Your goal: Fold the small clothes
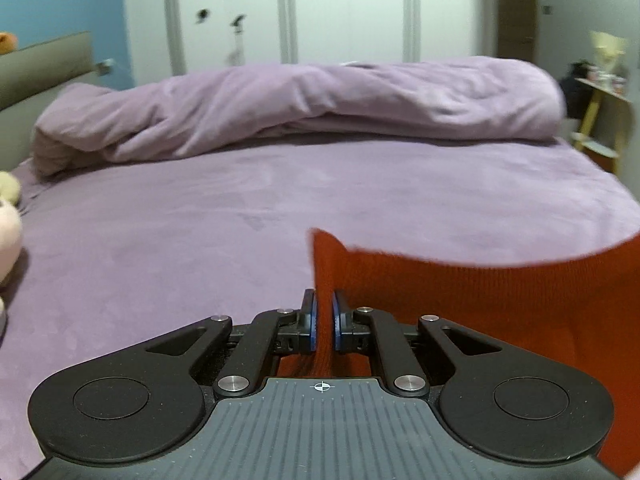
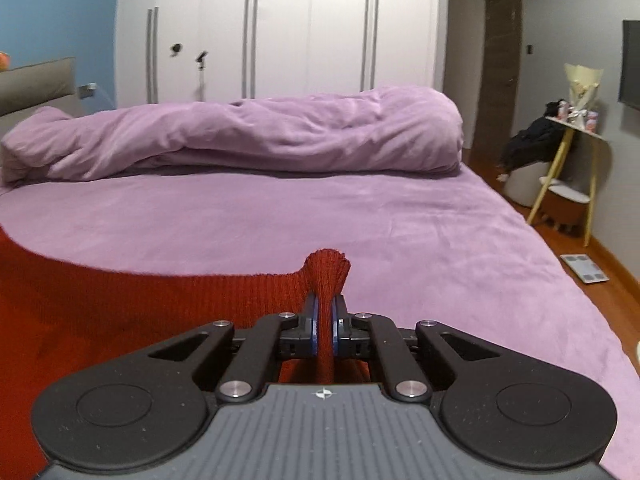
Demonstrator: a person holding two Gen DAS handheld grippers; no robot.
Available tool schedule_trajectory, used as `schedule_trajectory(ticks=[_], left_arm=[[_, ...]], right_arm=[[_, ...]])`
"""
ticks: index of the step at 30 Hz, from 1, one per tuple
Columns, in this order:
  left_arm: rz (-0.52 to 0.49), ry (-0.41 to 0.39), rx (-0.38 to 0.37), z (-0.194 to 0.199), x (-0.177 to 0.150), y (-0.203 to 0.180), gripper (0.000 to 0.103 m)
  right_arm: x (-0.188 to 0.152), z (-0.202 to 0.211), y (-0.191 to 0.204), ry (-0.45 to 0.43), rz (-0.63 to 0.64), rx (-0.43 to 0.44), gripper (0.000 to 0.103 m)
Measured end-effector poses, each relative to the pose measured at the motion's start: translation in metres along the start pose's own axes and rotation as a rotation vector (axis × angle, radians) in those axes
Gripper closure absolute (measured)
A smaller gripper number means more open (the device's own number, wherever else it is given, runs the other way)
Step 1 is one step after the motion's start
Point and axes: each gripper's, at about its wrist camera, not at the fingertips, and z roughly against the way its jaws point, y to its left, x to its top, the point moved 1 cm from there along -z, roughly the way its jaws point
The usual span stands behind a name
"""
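Presently both tongs clamp the red ribbed knit garment [image 1: 500,304] above the bed with the purple sheet [image 1: 200,240]. Left tongs [image 1: 324,320]: blue pads [image 1: 313,322] pinched on a corner edge, cloth spreading away to the right, lifted off the sheet. Right tongs [image 2: 325,326]: shut on a bunched corner that pokes up past the pads, cloth stretching left. Rolled purple duvet [image 2: 260,140] lies across the far side of the bed, before white wardrobe doors [image 2: 280,28].
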Motion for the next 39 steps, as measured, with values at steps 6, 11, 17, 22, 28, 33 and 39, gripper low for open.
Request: schedule_trajectory(ticks=[6,11,17,22,28,33,39], left_arm=[[0.096,0.136,0.064,-0.032,-0.015,0.002,0.091],[0.094,0.035,-0.136,-0.003,-0.03,-0.038,0.057],[0.111,0.159,-0.122,-0.045,-0.046,-0.063,0.056],[0.129,0.124,-0.061,-0.046,-0.051,-0.033,0.065],[0.124,0.131,-0.056,-0.039,-0.054,-0.028,0.071],[0.116,0.156,-0.025,-0.036,-0.053,-0.027,0.065],[0.113,0.185,-0.008,-0.025,-0.058,-0.016,0.062]], right_arm=[[-0.015,-0.026,-0.003,0.037,-0.093,-0.075,0.097],[-0.036,0.0,0.064,0.0,-0.028,0.262,0.093],[-0.068,-0.009,0.134,0.028,0.168,0.391,0.093],[-0.069,-0.029,0.053,0.034,0.091,0.171,0.093],[-0.072,-0.024,-0.034,0.033,-0.1,-0.036,0.097],[-0.078,0.006,-0.013,0.025,0.029,-0.029,0.096],[-0.089,0.061,0.002,0.003,0.042,0.065,0.096]])
